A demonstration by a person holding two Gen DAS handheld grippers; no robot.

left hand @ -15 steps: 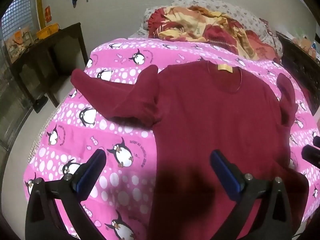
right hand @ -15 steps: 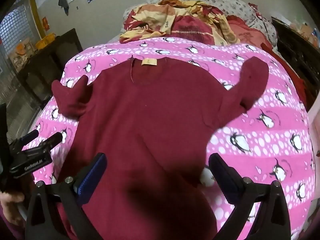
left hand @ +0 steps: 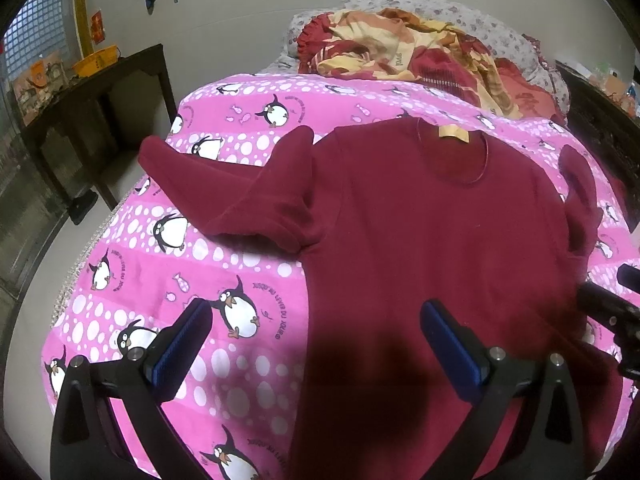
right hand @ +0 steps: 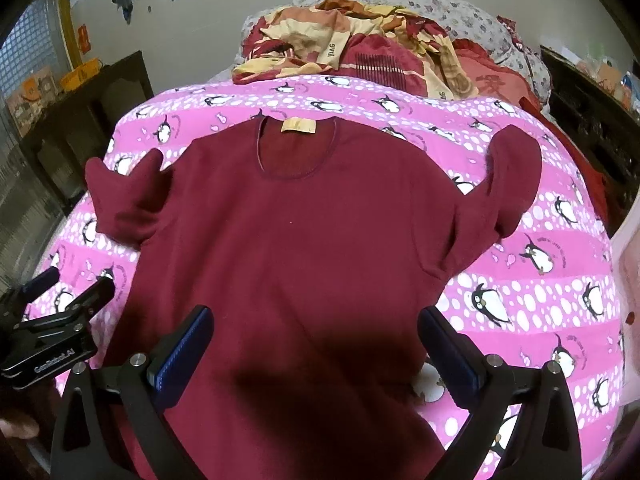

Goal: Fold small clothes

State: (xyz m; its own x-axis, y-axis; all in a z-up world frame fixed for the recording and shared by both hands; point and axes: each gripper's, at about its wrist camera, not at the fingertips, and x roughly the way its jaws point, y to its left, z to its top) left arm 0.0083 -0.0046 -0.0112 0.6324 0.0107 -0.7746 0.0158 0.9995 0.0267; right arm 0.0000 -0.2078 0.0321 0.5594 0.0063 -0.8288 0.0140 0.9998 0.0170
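Pink fleece bedding [left hand: 256, 264] printed with penguins and white dots fills the middle of both views, with a dark wooden table [left hand: 120, 68] at the upper left and a heap of red and yellow cloth [right hand: 360, 52] along the top. On the bedding lies the maroon shirt [right hand: 304, 240], spread face up with its collar and tan label [right hand: 298, 125] toward the top of the frame; its body is fairly flat, but both short sleeves are crumpled, the one at the left of the left wrist view [left hand: 240, 184] doubled over on itself. The left gripper [left hand: 316, 340] hangs above the shirt's left edge and the right gripper [right hand: 316, 344] above its lower right edge, each with its blue-padded jaws spread as wide as they go and nothing between them. The likeliest trouble is a pinch that takes only the top layer of the soft, limp knit, or catches the plush bedding along with it, so the fold drags the cover or comes out lopsided. The bunched sleeves could also get trapped inside as lumps if they are not smoothed first. Fuzzy fabric on fuzzy fabric will probably cling rather than slide.
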